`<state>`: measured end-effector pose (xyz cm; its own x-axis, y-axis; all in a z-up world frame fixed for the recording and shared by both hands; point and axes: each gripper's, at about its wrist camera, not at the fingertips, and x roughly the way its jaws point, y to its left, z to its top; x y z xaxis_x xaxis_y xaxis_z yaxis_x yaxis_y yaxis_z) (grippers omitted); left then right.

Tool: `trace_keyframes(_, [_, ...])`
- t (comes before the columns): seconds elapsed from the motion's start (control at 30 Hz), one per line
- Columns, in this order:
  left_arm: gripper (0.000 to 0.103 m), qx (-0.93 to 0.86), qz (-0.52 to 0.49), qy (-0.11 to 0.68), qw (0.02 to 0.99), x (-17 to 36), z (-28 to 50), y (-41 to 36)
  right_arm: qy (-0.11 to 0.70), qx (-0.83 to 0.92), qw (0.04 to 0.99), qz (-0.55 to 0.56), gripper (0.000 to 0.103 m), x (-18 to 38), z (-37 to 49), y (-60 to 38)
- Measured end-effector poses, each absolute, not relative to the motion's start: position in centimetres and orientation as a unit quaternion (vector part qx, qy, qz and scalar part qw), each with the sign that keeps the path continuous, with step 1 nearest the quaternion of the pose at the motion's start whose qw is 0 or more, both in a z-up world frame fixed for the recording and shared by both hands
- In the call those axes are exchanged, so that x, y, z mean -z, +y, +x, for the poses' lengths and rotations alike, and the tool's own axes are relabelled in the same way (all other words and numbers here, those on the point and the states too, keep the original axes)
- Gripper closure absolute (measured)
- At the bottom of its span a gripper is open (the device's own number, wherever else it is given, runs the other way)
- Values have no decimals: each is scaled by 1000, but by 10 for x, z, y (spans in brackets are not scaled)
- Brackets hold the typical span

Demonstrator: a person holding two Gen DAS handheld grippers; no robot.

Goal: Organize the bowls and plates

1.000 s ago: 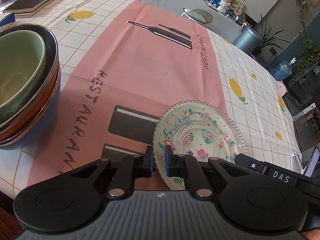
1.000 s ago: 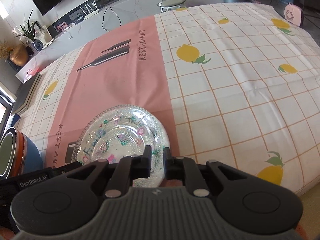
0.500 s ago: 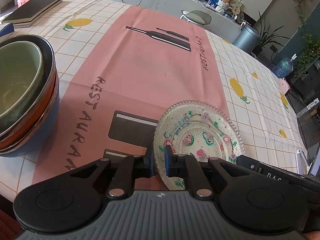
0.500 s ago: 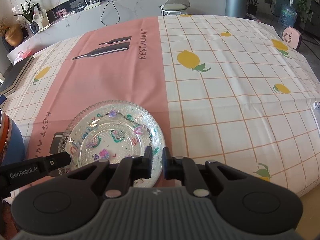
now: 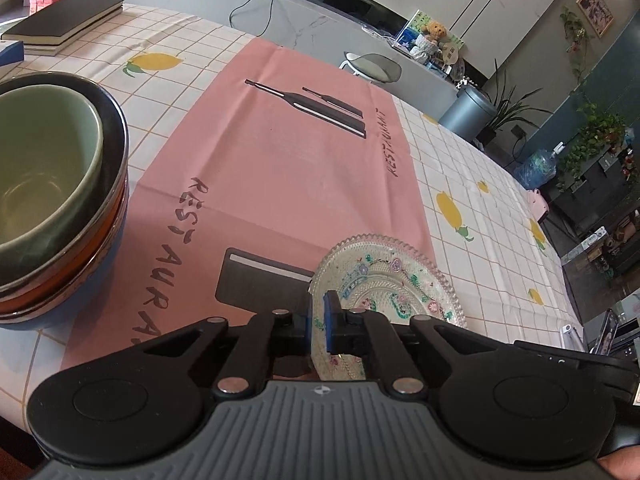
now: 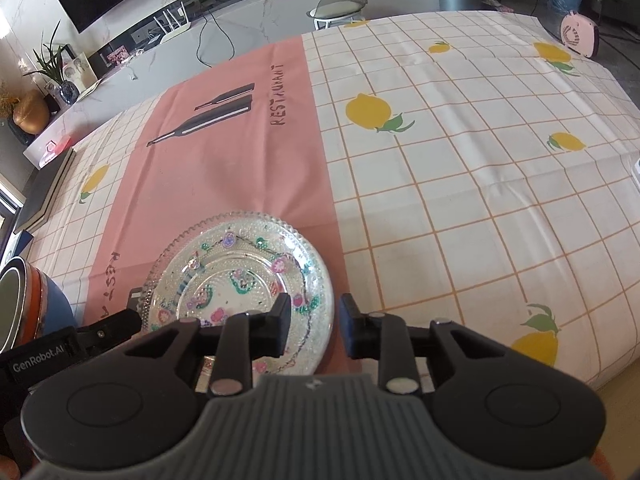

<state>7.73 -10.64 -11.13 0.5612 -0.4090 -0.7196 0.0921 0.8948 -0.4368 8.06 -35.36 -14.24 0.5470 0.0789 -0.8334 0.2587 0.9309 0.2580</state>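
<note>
From the left wrist view, the left gripper (image 5: 319,320) is clamped on the near rim of the glass plate (image 5: 394,280), which sits lower centre of the frame over the pink runner (image 5: 280,168). A stack of bowls (image 5: 52,200) fills the left edge, green one on top.

From the right wrist view, the right gripper (image 6: 314,328) stands parted, its fingers either side of the plate's (image 6: 240,276) right edge, not gripping. The left gripper (image 6: 100,330) enters from lower left, touching the plate's rim.

Bright daylight, soft shadows, sharp focus; fisheye bending toward the edges.
</note>
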Motion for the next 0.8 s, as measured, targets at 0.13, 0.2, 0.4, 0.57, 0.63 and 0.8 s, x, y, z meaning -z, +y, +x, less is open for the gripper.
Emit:
trace_keyframes(0.13, [103, 160, -179, 459, 855, 115, 79, -111, 475, 53, 859, 181, 96, 144, 81, -354])
trace_keyframes(0.2, [103, 166, -176, 466, 851, 118, 77, -115, 477, 56, 859, 176, 99, 144, 81, -353])
trace_keyframes(0.4, [100, 158, -174, 435, 869, 112, 73, -112, 480, 59, 857, 179, 102, 145, 80, -354])
trace_keyframes(0.57, [88, 125, -168, 434, 876, 113, 90, -102, 471, 65, 859, 190, 96, 143, 79, -357])
trace_keyframes(0.63, [87, 137, -163, 446, 869, 118, 95, -103, 470, 63, 859, 191, 96, 143, 79, -357])
trace_keyframes(0.8, [96, 156, -164, 456, 861, 124, 95, -108, 476, 54, 854, 202, 96, 145, 81, -359])
